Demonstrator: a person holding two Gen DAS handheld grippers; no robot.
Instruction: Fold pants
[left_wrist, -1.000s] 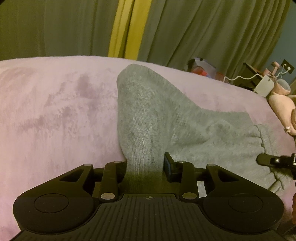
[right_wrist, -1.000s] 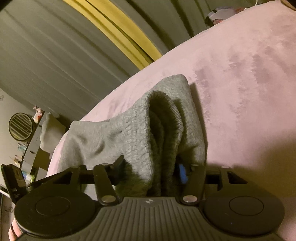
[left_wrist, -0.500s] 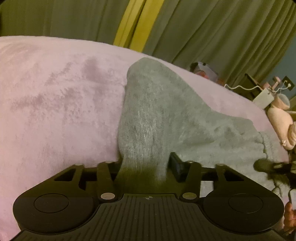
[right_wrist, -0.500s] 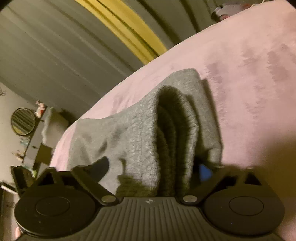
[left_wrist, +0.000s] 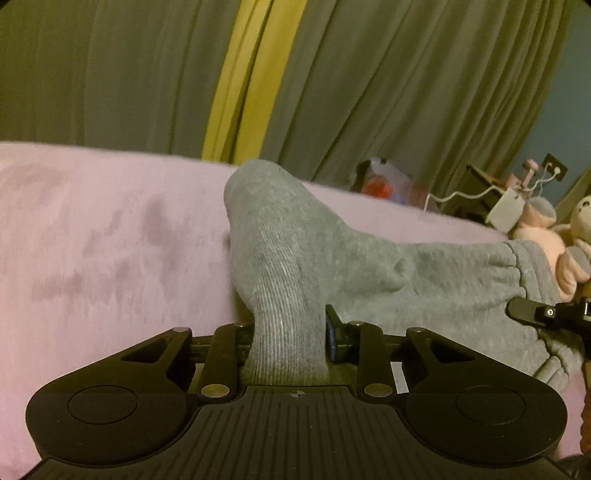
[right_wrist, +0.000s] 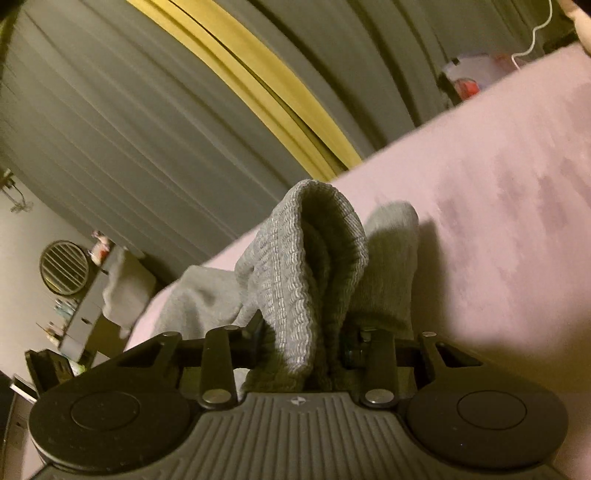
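The grey pants (left_wrist: 388, 273) were spread on the pink blanket (left_wrist: 103, 240), one fold lifted at the near edge. That fold was clamped by the left gripper (left_wrist: 290, 332), its jaws just closed further. The ribbed waistband (right_wrist: 314, 280) was pinched by the right gripper (right_wrist: 304, 339), likewise just tightened. Green curtains (left_wrist: 388, 81) hung beyond.

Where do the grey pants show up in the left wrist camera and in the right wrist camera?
Left wrist: grey pants run from bottom centre up and toward the right edge.
Right wrist: the pants rise bunched at centre, trailing lower left.
Shared landmark: the yellow curtain strip above the pink blanket.
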